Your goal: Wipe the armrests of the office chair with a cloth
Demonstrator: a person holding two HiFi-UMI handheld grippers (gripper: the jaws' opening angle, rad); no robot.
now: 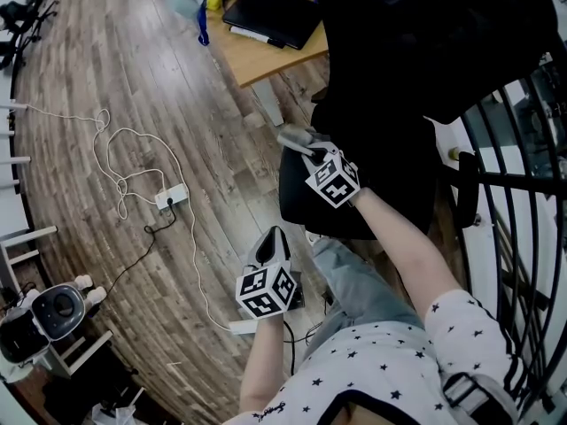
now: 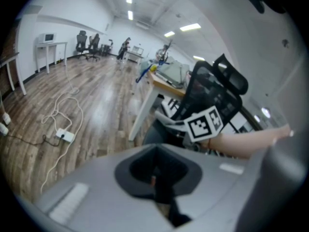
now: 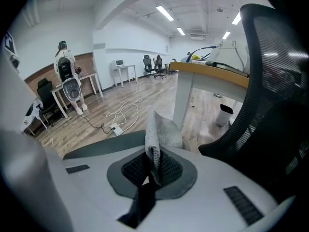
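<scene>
Wood floor (image 1: pixel 115 104) of an open office: the right gripper (image 3: pixel 152 166) pinches a grey, nubbly cloth (image 3: pixel 159 129) at the left edge of the black chair (image 1: pixel 399 78). The left gripper (image 2: pixel 157 178) hangs nearer, jaws pressed together on nothing. The chair's armrests are lost in the dark, so cloth contact cannot be told.

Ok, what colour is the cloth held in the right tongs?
The cloth is light grey, finely textured; the right gripper view shows it best.

Grey cloth (image 3: pixel 157 129), black mesh chair (image 3: pixel 275 105) — floor (image 1: pixel 133 104) seemingly brown wood-grain.
</scene>
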